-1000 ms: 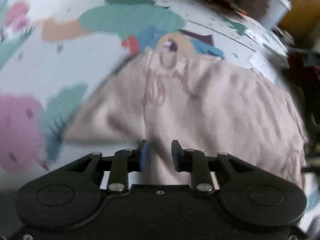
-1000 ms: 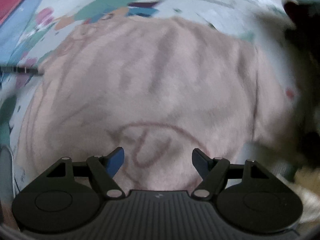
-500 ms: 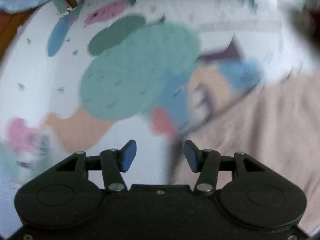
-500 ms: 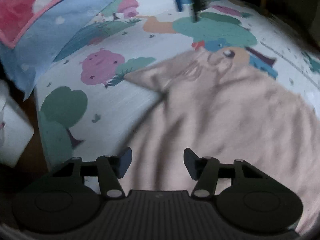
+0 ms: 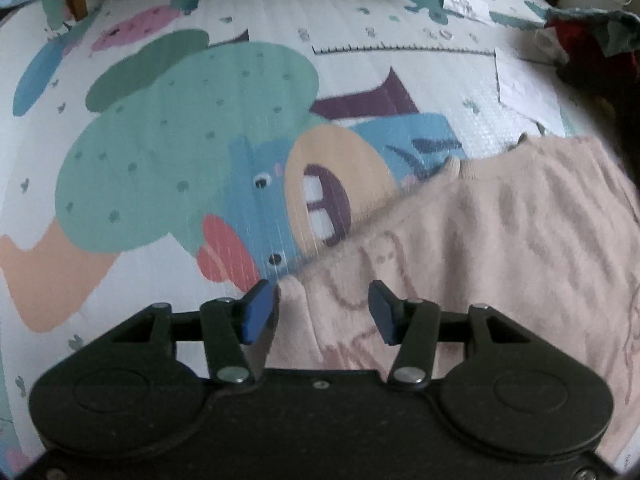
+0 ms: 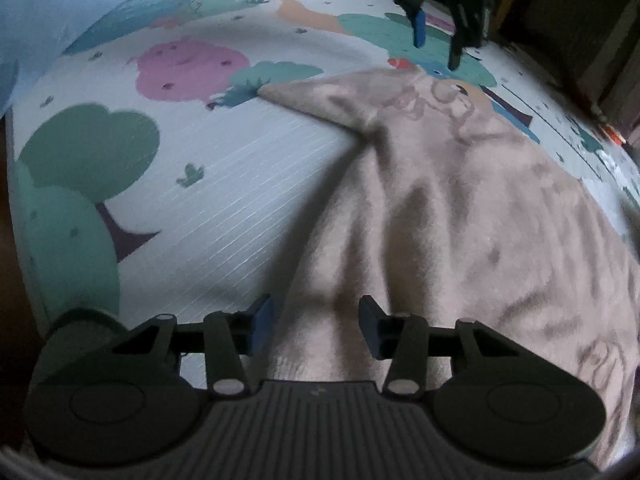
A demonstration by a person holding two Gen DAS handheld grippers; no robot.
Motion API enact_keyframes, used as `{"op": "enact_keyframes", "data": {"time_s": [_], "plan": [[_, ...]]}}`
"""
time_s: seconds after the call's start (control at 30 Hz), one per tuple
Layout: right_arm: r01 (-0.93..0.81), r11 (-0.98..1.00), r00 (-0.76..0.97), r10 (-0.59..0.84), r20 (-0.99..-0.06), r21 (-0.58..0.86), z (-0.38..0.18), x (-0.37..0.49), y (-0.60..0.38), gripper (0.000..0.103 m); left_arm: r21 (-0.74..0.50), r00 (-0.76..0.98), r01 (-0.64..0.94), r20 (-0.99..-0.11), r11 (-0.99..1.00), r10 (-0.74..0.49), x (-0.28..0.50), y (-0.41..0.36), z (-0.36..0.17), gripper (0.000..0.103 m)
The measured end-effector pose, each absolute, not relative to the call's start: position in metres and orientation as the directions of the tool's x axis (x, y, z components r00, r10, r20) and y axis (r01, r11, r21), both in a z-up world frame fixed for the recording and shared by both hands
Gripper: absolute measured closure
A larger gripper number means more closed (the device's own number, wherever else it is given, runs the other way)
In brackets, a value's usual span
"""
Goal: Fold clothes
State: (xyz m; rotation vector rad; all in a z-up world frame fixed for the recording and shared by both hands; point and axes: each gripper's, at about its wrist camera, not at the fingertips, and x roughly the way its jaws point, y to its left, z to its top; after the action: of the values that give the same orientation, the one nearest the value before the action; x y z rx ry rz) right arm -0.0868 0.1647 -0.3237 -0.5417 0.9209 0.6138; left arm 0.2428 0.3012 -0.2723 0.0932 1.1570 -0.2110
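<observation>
I'm hovering my left gripper (image 5: 322, 308) with jaws spread wide, gripping nothing, straddling the upper corner of the pink garment (image 5: 500, 248). I'm holding my right gripper (image 6: 314, 328) equally wide and empty over the garment's near edge. The garment is lying wrinkled and spread on the cartoon play mat (image 5: 200, 152), one sleeve pointing toward the purple blob. A dark clothes pile (image 5: 592, 44) is sitting at the mat's far right edge.

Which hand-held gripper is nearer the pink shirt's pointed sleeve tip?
Left. The left hand-held gripper hovers open just beyond the sleeve tip; the right hand-held gripper sits open at the pink shirt's near edge.
</observation>
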Motion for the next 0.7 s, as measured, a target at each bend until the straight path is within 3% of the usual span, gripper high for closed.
{"op": "enact_keyframes", "data": {"time_s": [0.17,0.23,0.3,0.53,0.57,0.6,0.63,0.7], "plan": [[-0.704,0.674,0.471,0.207,-0.858,-0.224,-0.331,-0.095,0.169,0.058,-0.053,0.378,0.195,-0.917,0.979,-0.125,0.248,0.297,-0.288,0.051],[-0.702,0.683,0.454,0.210,-0.866,-0.203,-0.334,-0.092,0.165,0.067,-0.056,0.380,0.187,-0.917,0.981,-0.125,0.248,0.297,-0.291,0.051],[-0.701,0.694,0.424,0.225,-0.877,-0.161,-0.333,-0.089,0.159,0.083,-0.029,0.391,0.187,-0.915,0.982,-0.101,0.249,0.296,-0.296,0.051],[-0.695,0.715,0.376,0.273,-0.885,-0.075,-0.324,-0.080,0.146,0.091,-0.029,0.386,0.146,-0.919,0.989,-0.084,0.256,0.300,-0.309,0.053],[-0.692,0.719,0.371,0.279,-0.886,-0.064,-0.324,-0.079,0.144,0.093,-0.043,0.369,0.152,-0.924,0.987,-0.097,0.256,0.300,-0.311,0.062],[-0.688,0.724,0.366,0.284,-0.886,-0.052,-0.323,-0.077,0.143,0.093,-0.030,0.357,0.174,-0.930,0.984,-0.091,0.256,0.297,-0.313,0.089],[-0.682,0.730,0.362,0.290,-0.886,-0.040,-0.322,-0.076,0.141,0.093,-0.023,0.344,0.205,-0.934,0.978,-0.094,0.256,0.294,-0.312,0.097],[-0.672,0.741,0.357,0.303,-0.884,-0.017,-0.319,-0.074,0.135,0.094,-0.034,0.316,0.285,-0.940,0.958,-0.127,0.256,0.284,-0.305,0.098]]}}
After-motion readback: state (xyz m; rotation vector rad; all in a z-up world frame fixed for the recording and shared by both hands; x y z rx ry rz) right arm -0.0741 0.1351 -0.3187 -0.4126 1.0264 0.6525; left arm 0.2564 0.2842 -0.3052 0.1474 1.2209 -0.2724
